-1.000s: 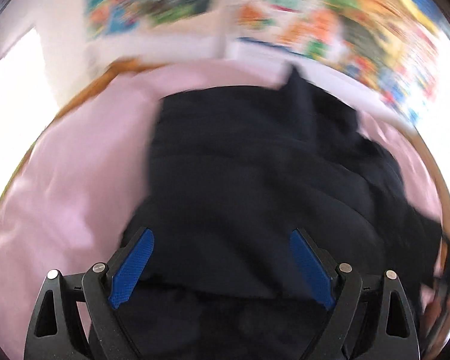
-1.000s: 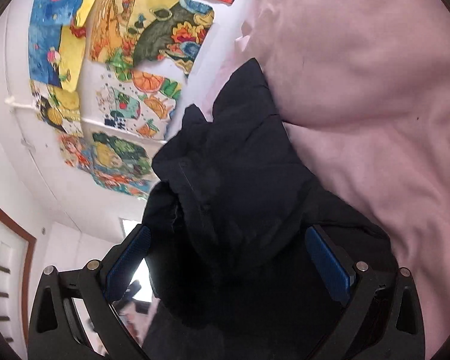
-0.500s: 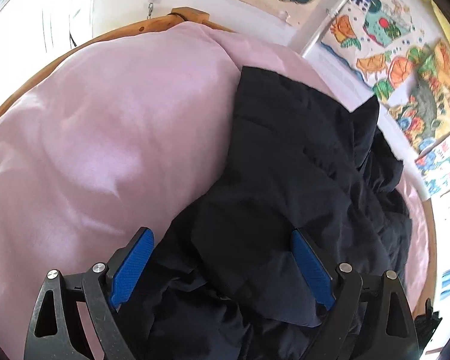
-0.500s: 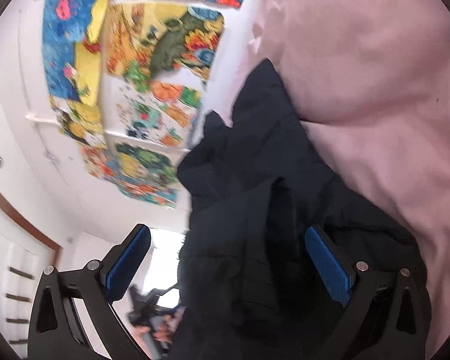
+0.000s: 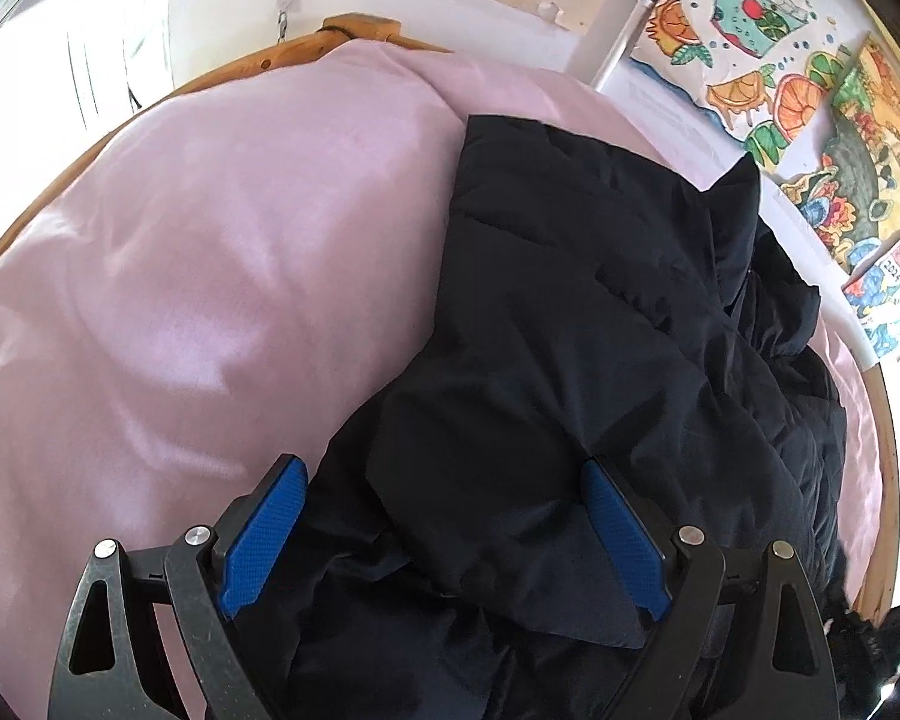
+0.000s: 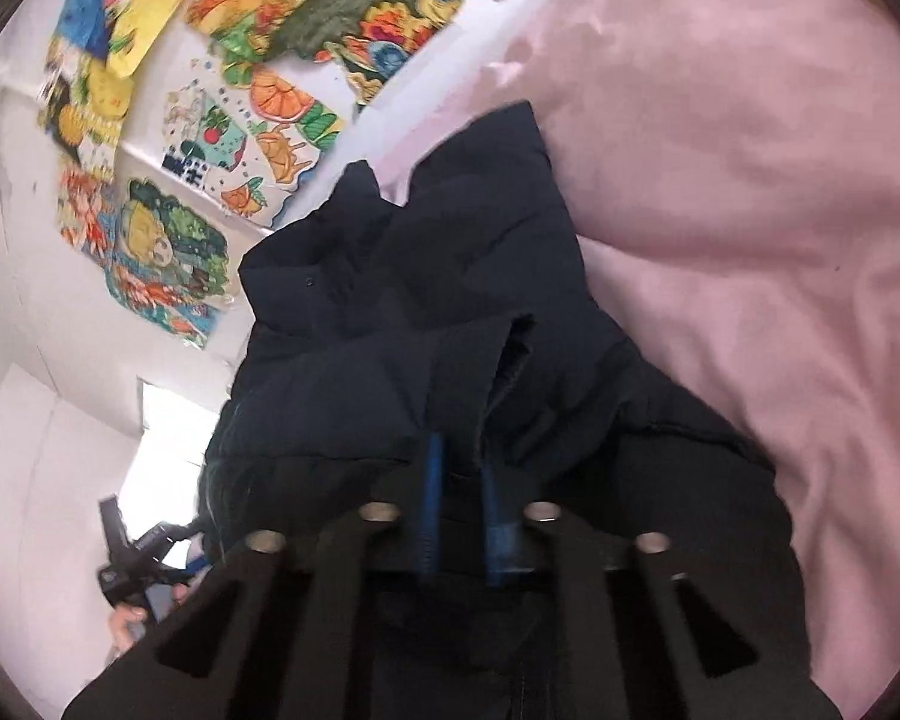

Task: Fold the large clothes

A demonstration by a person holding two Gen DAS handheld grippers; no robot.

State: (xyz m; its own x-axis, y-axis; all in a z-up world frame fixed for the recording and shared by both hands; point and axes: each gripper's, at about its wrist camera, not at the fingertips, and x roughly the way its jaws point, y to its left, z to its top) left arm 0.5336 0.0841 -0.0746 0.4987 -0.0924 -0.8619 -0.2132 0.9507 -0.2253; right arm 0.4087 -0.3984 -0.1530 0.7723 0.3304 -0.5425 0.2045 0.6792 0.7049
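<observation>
Now that my right gripper (image 6: 459,480) has clamped onto a fold of the dark padded jacket (image 5: 600,330) at lower centre, lifting can begin; my left gripper (image 5: 444,534) remains spread over its hem on the pink bedding (image 5: 210,270)

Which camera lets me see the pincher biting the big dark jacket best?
The right wrist view: the right gripper is shut on a fold of the jacket. The left wrist view shows only the left gripper, open over the jacket.
</observation>
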